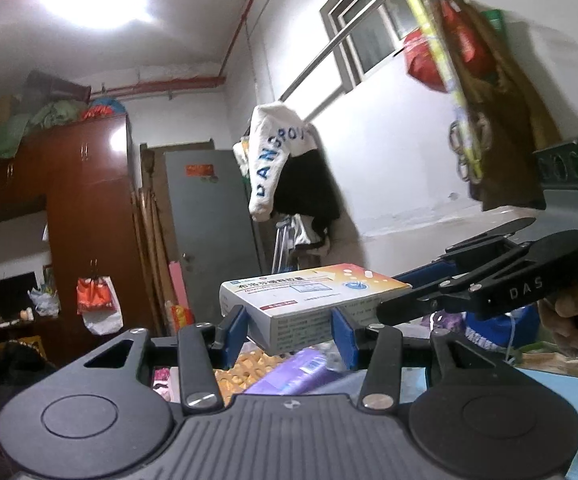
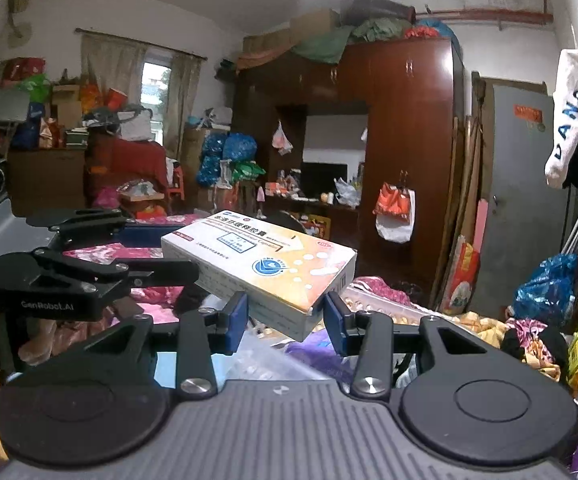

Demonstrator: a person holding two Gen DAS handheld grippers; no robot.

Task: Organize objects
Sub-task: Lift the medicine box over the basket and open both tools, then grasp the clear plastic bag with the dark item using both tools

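A white and orange medicine box (image 1: pixel 313 292) is held up in the air, level, well above the cluttered bed. My left gripper (image 1: pixel 291 332) is shut on its near end, a blue pad against each side. From the right, my right gripper (image 1: pixel 401 292) clamps the box's other end. In the right wrist view the same box (image 2: pixel 273 264) sits between the blue pads of my right gripper (image 2: pixel 285 320), and my left gripper (image 2: pixel 173 252) reaches in from the left onto the far end. A hand shows behind the right gripper's handle.
A white cloth with blue letters (image 1: pixel 273 156) hangs from a metal rail (image 1: pixel 329 52) straight ahead. Bags (image 1: pixel 485 80) dangle close at the upper right. A brown wardrobe (image 2: pixel 409 160) and a grey door (image 2: pixel 525 200) stand behind. Clothes and packets (image 2: pixel 377 292) cover the bed below.
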